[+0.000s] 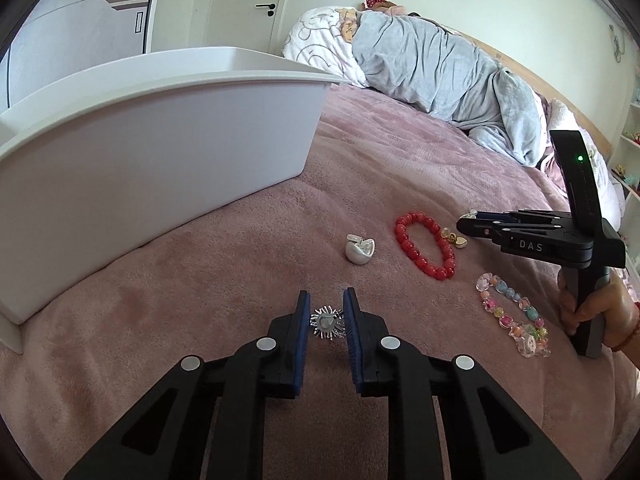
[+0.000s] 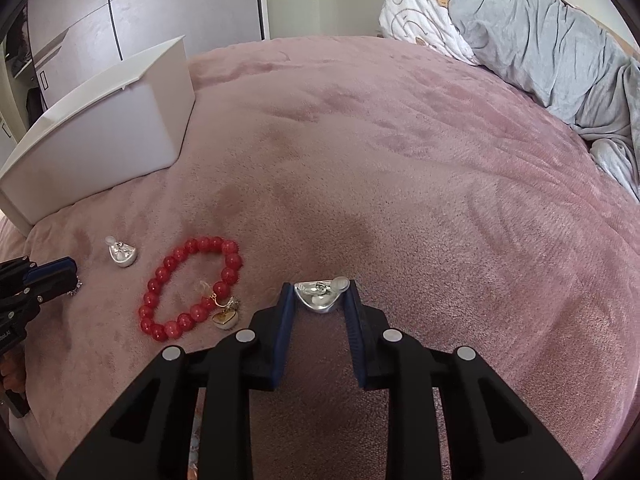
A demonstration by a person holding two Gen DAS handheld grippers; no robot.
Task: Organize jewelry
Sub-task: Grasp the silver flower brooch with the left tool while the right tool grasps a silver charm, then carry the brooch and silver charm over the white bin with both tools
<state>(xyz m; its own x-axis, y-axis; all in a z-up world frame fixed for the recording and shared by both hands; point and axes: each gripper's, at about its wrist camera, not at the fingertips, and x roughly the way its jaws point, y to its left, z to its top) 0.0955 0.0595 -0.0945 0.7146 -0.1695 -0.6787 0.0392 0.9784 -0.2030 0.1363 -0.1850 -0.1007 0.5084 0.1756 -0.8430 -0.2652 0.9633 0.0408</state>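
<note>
Two grippers are both busy with small silver pieces, and nothing visibly sits in the box yet, though its inside is hidden.

From your left wrist view, your left gripper [image 1: 327, 312] has its blue pads either side of a spiky silver brooch [image 1: 327, 322] lying on the pink blanket [image 1: 240, 264]. The jaws stand close around it, but whether they already pinch it I cannot tell. The white box [image 1: 160, 136] stands just ahead to the left. Loose on the blanket lie a silver earring [image 1: 359, 250], a red bracelet [image 1: 426, 244], a gold earring [image 1: 454, 237] touching it, and a pastel bracelet [image 1: 512, 316] near your right hand [image 1: 592, 312].

From your right wrist view, your right gripper [image 2: 320, 294] is clamped on a second silver earring [image 2: 320, 296], held at the fingertips above the blanket. The box [image 2: 104, 136] is well apart, up to the left. The red bracelet [image 2: 190, 288] and gold earring [image 2: 226, 314] lie beside you, untouched.

Judging by this, you are early: two pieces in hand, four on the blanket left to put away.
</note>
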